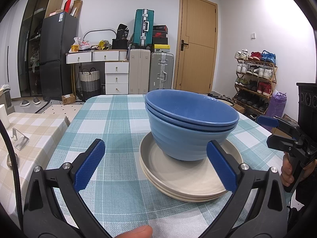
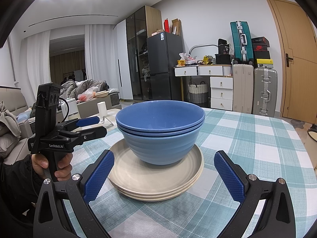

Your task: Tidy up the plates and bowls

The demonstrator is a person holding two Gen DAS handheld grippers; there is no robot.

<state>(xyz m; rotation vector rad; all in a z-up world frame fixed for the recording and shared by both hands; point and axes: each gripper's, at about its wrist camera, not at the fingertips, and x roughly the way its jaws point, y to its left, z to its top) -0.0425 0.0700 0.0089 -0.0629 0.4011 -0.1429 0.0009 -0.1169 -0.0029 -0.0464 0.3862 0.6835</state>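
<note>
Blue bowls (image 1: 190, 127) sit nested on the cream plates (image 1: 184, 176), mid-bench (image 1: 103, 119). Left claw (image 1: 156, 164) and right claw (image 2: 164, 174) released, empty, near the stack. Sorting looks done; next: back away.

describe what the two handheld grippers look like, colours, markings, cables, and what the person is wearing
Both grippers, left and right, have black plastic frames, silver pivot screws and blue textured finger pads. Seen from the right wrist, the left one carries white "GenRobot.AI" lettering, a black camera block and a thin black cable. The person wears a dark sleeve.
</note>
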